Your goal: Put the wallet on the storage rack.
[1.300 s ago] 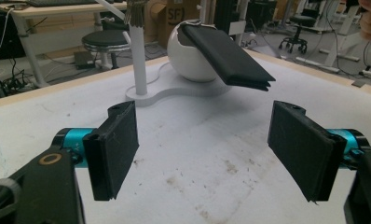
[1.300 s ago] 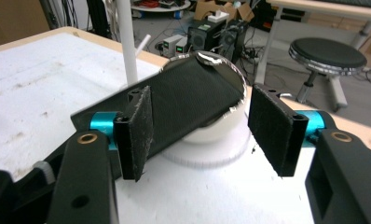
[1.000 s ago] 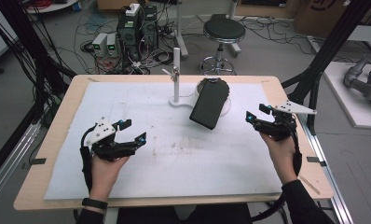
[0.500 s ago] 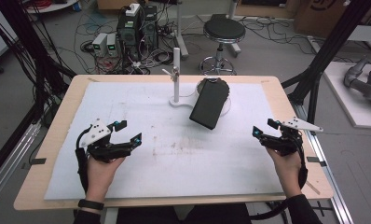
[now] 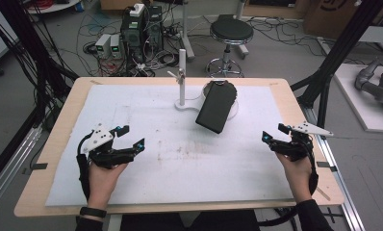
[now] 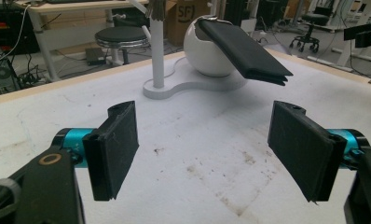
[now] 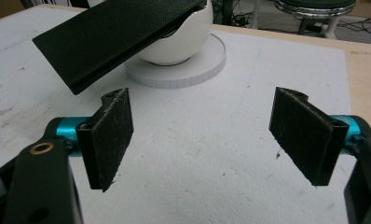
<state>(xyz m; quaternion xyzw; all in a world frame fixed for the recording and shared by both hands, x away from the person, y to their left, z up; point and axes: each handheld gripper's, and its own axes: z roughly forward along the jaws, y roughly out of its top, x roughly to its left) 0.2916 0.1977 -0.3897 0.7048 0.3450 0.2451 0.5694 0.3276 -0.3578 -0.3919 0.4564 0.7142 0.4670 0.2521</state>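
While my right gripper (image 5: 275,133) hovered low over the white mat (image 5: 180,178) with nothing between its pads, its jaws had just been spreading and stood wide apart, released. I saw the same in the right gripper view (image 7: 200,135): two black ribbed pads (image 7: 110,135) with bare mat between them. My left gripper (image 5: 130,137) was likewise released, its jaws apart over the near left part of the mat, and the left gripper view (image 6: 202,149) showed only stained mat between its pads.

Beyond both grippers, well apart from each, lay the black folded wallet (image 5: 216,107). It was a flat, rectangular, matte piece with a fine grain, and its doubled edge showed as two thin layers at the free end (image 6: 256,56). It leaned tilted, its upper end resting in the mouth of a white round bowl (image 7: 186,39), its lower end jutting out over the mat without touching it, as far as I could tell. The bowl sat on a round white base (image 7: 183,70), joined to a white upright post (image 5: 182,77) just beside it, toward the far middle of the wooden table (image 5: 59,130).
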